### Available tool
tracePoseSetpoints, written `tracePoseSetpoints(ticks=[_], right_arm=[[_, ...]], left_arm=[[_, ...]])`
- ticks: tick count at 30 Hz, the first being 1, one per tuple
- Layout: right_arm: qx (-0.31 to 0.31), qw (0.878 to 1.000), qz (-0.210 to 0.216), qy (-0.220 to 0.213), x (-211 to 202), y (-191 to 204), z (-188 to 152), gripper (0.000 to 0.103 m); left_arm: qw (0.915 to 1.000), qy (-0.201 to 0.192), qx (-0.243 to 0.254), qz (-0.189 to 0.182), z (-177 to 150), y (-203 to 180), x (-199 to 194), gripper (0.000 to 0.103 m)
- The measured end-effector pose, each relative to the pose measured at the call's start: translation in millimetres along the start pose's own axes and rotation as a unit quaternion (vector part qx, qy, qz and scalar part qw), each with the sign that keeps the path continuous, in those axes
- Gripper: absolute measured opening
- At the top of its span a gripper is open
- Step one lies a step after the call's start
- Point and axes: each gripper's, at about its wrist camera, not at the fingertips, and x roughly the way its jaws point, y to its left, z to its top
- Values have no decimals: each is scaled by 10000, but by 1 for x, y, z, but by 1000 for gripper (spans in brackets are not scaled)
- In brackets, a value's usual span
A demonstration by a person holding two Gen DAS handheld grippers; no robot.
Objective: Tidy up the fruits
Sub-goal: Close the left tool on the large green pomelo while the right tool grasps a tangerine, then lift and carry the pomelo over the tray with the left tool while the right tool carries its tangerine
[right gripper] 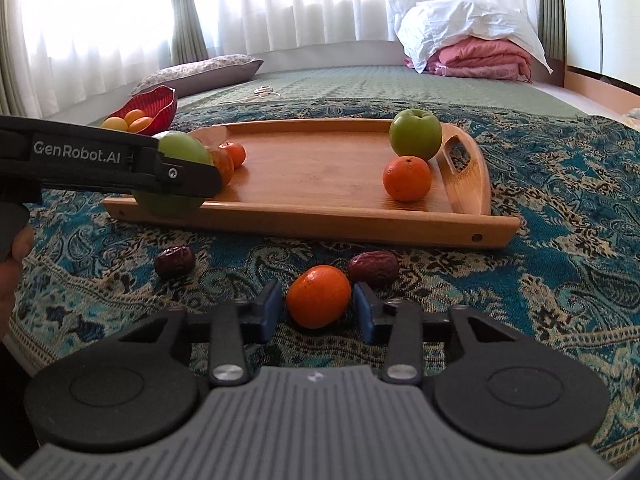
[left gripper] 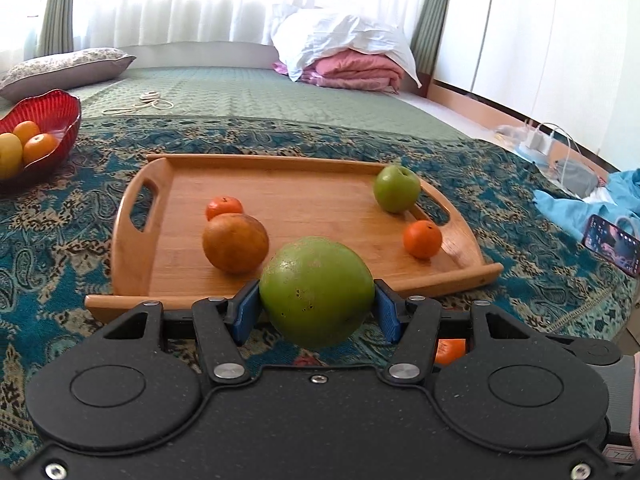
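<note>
My left gripper (left gripper: 316, 300) is shut on a large green fruit (left gripper: 316, 292) and holds it above the near rim of the wooden tray (left gripper: 304, 184). The right wrist view shows that gripper (right gripper: 176, 176) and its green fruit (right gripper: 184, 148) at the tray's (right gripper: 320, 168) left corner. My right gripper (right gripper: 319, 309) is shut on a tangerine (right gripper: 319, 297) that lies on the patterned blanket in front of the tray. On the tray sit a small green apple (left gripper: 397, 188), a tangerine (left gripper: 422, 239), a big orange (left gripper: 235, 242) and a small tangerine (left gripper: 224, 207).
A red bowl (left gripper: 48, 108) with several citrus fruits stands at the far left. Two dark dates (right gripper: 175, 261) (right gripper: 373, 266) lie on the blanket near the right gripper. A phone (left gripper: 612, 244) and blue cloth (left gripper: 576, 208) lie at the right. A hand (right gripper: 16, 248) holds the left gripper.
</note>
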Motion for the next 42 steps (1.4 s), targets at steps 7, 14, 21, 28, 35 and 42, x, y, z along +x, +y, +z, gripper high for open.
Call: tracePoseSetpoints(ticks=[7, 14, 21, 28, 35, 42], right_arm=[[54, 10000, -29, -69, -1, 1, 2, 36], [153, 9992, 3, -374, -11, -4, 17, 36], [116, 9971, -237, -710, -6, -17, 57, 36], [316, 9966, -302, -703, 19, -40, 111, 36], [970, 9949, -226, -141, 73, -73, 174, 36], [1435, 9871, -402, 591, 138, -102, 197, 36]], left_arm=[[10000, -51, -10, 44, 4, 4, 2, 56], [9998, -177, 9, 111, 22, 11, 3, 56], [9991, -323, -52, 263, 57, 30, 13, 56], [9992, -171, -125, 351, 95, 52, 44, 56], [9984, 241, -409, 317, 130, 73, 92, 56], [9957, 723, -376, 438, 140, 84, 144, 56]])
